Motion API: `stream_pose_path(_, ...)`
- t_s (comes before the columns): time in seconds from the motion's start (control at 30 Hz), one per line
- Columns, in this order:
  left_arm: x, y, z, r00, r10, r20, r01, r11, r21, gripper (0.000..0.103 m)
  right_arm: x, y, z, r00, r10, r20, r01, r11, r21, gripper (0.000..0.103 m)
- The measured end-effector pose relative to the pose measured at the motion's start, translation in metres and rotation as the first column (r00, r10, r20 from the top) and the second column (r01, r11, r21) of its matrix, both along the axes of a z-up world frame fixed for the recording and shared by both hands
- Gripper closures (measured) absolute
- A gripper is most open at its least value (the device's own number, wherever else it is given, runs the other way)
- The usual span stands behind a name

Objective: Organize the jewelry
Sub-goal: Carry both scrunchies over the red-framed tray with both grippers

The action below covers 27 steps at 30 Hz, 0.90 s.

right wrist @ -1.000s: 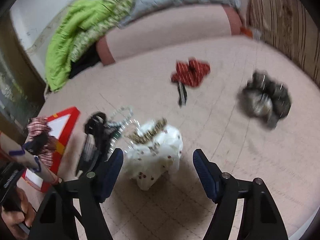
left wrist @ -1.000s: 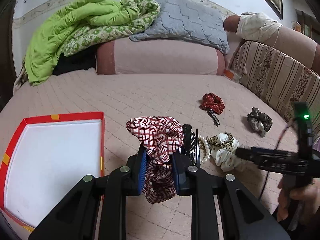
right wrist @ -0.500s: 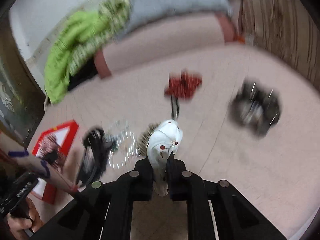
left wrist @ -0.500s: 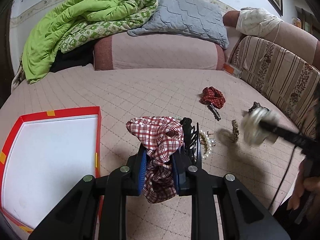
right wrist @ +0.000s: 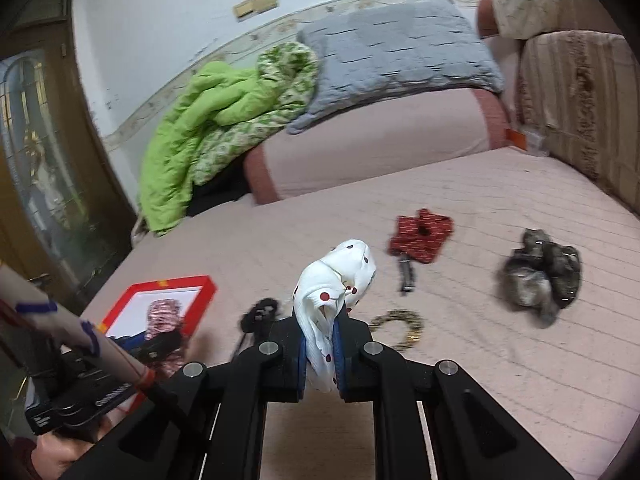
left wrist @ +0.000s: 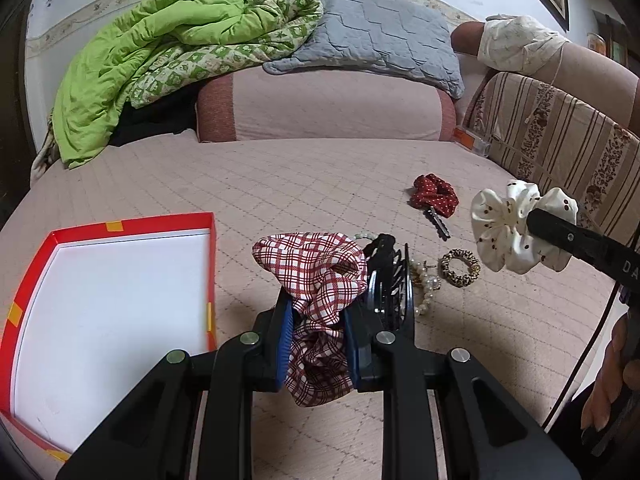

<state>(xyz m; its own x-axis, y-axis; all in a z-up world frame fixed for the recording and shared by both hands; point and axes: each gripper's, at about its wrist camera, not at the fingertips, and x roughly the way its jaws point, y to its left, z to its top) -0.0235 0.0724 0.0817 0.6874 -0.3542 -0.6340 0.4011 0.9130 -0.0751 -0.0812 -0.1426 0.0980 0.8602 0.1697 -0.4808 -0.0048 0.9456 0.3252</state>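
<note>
A pink quilted bed [left wrist: 280, 184] carries it all. Near left sits a red box [left wrist: 210, 264] with a white inside. Centre: a black claw clip [left wrist: 390, 276], pearl beads [left wrist: 426, 294] and a leopard-print hair tie [left wrist: 460, 268]. Further right lie a red dotted scrunchie [left wrist: 434, 196] and a dark scrunchie [right wrist: 540, 276]; far back, a bolster [left wrist: 328, 106].

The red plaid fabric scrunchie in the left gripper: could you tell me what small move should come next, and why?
Probably carry it leftwards over the red-rimmed white tray and let go. The left gripper is shut on the red plaid fabric scrunchie, held just right of the tray's rim, and nothing lies inside the tray. The right gripper already holds the white dotted scrunchie, so it could follow.
</note>
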Motion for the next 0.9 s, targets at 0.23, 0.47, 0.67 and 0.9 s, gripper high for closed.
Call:
stream_pose_path(0.23,-0.001,0.023,0.004,0.999,0.044,0.009,-0.044,0.999,0.005,0.081,0.009,0.028,-0.001,0.997,0.082,0.002,-0.082,0.997,0.014,0.091)
stream_pose_path(0.47,0.01,0.065,0.008,0.991,0.134,0.001,-0.134,0.991,-0.01,0.081,0.019,0.064,-0.001,0.984,0.179,-0.017,-0.179,0.984,0.003,0.091)
stream_pose_path(0.67,0.024,0.1,0.012,0.979,0.201,-0.013,-0.201,0.979,-0.029,0.081,0.034,0.09,0.004,0.969,0.243,-0.038,-0.241,0.969,0.055,0.091)
stream_pose_path(0.9,0.052,0.143,0.017,0.961,0.275,-0.031,-0.276,0.96,-0.041,0.081,0.063,0.134,0.016,0.945,0.324,-0.042,-0.322,0.946,0.048,0.091)
